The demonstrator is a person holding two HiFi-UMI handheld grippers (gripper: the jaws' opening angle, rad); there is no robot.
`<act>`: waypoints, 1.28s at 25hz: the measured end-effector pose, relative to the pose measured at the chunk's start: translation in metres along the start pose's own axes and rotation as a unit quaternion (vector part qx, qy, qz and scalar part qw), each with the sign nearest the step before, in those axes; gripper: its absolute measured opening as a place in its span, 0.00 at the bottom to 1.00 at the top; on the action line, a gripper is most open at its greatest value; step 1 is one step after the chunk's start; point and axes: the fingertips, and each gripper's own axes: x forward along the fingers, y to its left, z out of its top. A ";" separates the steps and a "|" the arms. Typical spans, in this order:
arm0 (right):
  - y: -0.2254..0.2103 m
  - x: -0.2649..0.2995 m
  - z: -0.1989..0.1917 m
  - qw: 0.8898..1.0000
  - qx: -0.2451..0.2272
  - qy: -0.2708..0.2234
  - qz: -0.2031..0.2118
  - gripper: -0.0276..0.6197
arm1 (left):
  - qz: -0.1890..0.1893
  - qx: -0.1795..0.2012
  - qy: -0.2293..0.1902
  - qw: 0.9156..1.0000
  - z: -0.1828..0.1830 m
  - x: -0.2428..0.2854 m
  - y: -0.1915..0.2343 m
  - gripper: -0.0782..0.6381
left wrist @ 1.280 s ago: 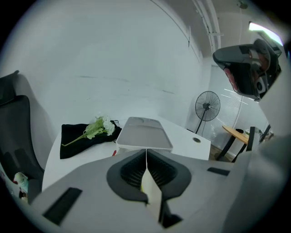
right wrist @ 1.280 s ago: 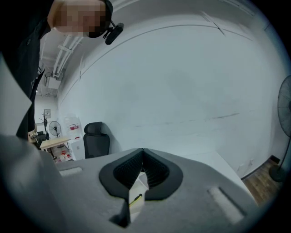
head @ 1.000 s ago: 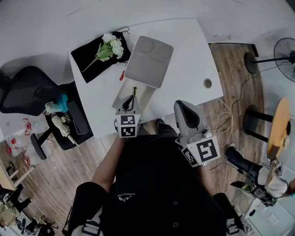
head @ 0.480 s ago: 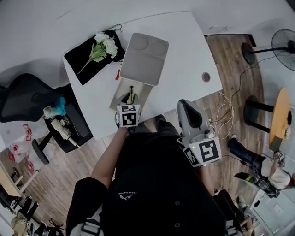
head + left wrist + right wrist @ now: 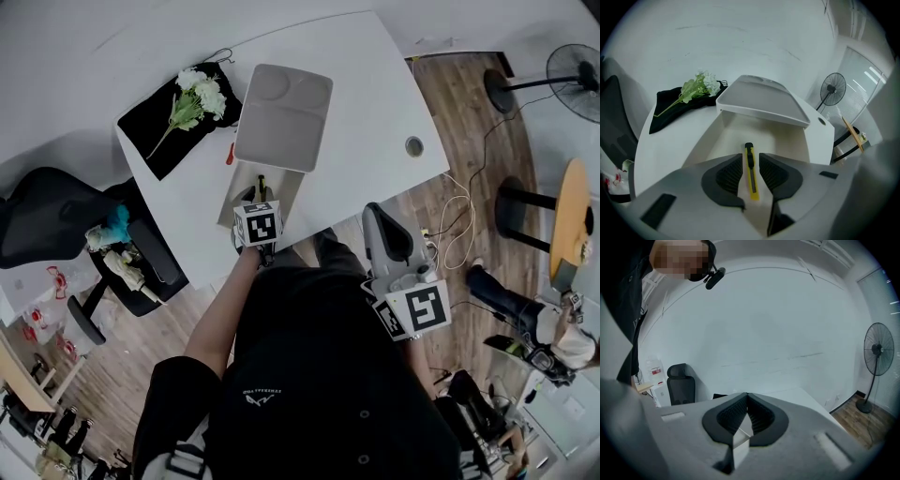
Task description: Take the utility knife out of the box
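A yellow utility knife (image 5: 750,174) with a black slider lies lengthwise on the floor of the open white box (image 5: 783,140). Its hinged lid (image 5: 761,97) stands open at the far side. My left gripper (image 5: 750,157) is open and lowered into the box's near end, one jaw on either side of the knife, close to it. In the head view the left gripper (image 5: 255,199) covers the box's near end and the knife's (image 5: 261,184) tip shows beyond it. My right gripper (image 5: 379,212) is shut on nothing, off the table's near edge, and its right gripper view (image 5: 747,397) faces the wall.
A black cloth (image 5: 167,122) with white flowers (image 5: 199,94) lies at the table's far left. A small red item (image 5: 230,156) lies beside the lid (image 5: 281,103). A cable hole (image 5: 413,145) is at the table's right. An office chair (image 5: 56,211), a fan (image 5: 567,66) and floor cables (image 5: 452,232) surround the table.
My left gripper has moved forward over the box's near end, so the knife now lies between its jaws. The right gripper has stayed by the person's side.
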 end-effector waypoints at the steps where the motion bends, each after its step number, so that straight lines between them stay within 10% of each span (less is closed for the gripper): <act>1: -0.001 0.000 0.000 1.000 0.000 0.001 -0.002 0.05 | 0.001 0.001 0.006 1.000 -0.001 0.003 0.000 0.26; 32: -0.005 -0.004 -0.008 1.000 0.006 0.003 -0.002 0.05 | 0.010 0.004 0.015 1.000 0.001 0.005 -0.003 0.19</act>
